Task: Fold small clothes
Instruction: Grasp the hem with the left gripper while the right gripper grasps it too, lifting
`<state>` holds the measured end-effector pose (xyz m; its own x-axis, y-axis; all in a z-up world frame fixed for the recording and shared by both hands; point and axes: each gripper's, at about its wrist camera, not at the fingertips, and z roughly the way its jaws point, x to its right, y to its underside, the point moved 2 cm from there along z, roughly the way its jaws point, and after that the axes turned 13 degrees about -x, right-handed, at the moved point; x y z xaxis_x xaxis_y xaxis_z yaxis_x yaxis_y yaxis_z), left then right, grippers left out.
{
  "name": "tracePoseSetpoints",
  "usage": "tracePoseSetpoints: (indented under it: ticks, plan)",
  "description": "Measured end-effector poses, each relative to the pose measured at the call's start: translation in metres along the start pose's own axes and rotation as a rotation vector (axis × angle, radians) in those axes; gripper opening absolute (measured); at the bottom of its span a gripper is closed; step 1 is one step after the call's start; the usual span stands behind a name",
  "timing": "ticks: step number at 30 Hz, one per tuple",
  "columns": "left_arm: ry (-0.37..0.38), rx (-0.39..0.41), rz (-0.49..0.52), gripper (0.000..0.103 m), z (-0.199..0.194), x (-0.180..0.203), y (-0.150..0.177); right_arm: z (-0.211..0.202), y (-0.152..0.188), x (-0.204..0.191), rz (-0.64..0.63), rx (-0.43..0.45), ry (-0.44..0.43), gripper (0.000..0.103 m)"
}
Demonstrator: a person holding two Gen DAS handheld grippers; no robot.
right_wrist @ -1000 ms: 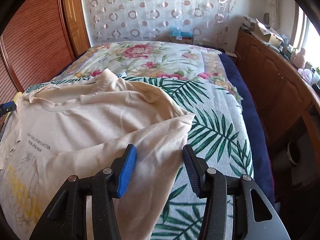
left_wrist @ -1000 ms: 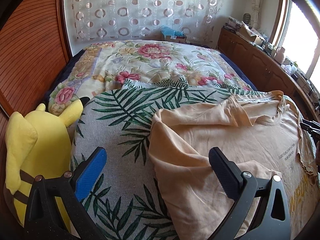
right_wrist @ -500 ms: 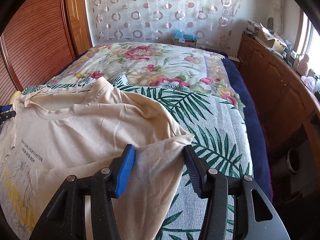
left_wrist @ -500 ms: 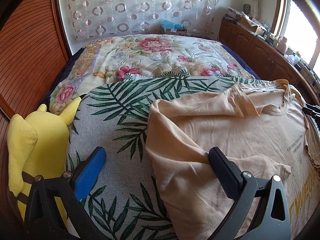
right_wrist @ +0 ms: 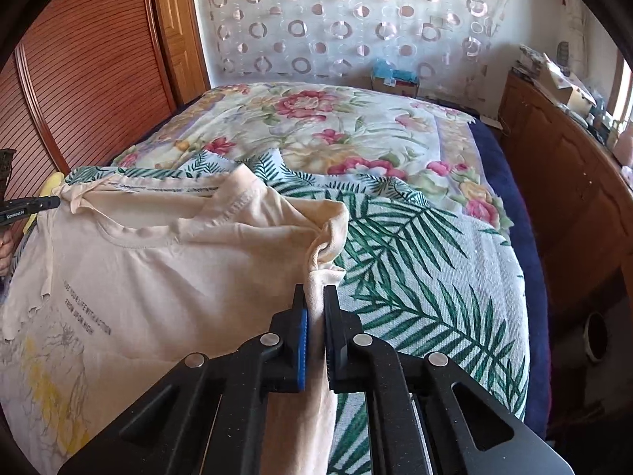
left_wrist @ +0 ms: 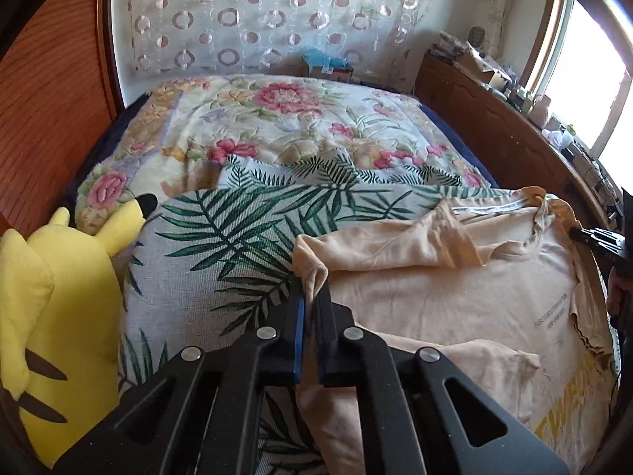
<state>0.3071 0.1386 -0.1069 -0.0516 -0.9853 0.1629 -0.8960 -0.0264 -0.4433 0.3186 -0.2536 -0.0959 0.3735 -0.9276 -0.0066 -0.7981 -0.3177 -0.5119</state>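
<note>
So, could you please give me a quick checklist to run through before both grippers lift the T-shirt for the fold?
1. Left gripper shut on the T-shirt edge: ok.
2. Right gripper shut on the opposite edge, cloth between its pads: ok.
3. Only one layer caught in each grip: cannot tell; the fabric is bunched at both.
4. T-shirt lying flat: not ok; a sleeve is folded over and the collar is rumpled.
5. Yellow plush toy clear of the shirt: ok.
6. Palm-leaf blanket free of the jaws: cannot tell.
</note>
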Motion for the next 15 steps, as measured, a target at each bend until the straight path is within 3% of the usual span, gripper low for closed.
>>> tracePoseSetpoints:
  ticks: [8,15]
  plan:
    - [0.024,0.142,0.075,0.005,-0.074,0.038,0.041,-0.059,0.023,-0.018,-0.024,0.138,-0.035,0.006]
    - [0.028,0.213,0.111,0.005,-0.124,0.056,0.093,-0.106,0.087,-0.031,-0.052,0.225,-0.06,0.005]
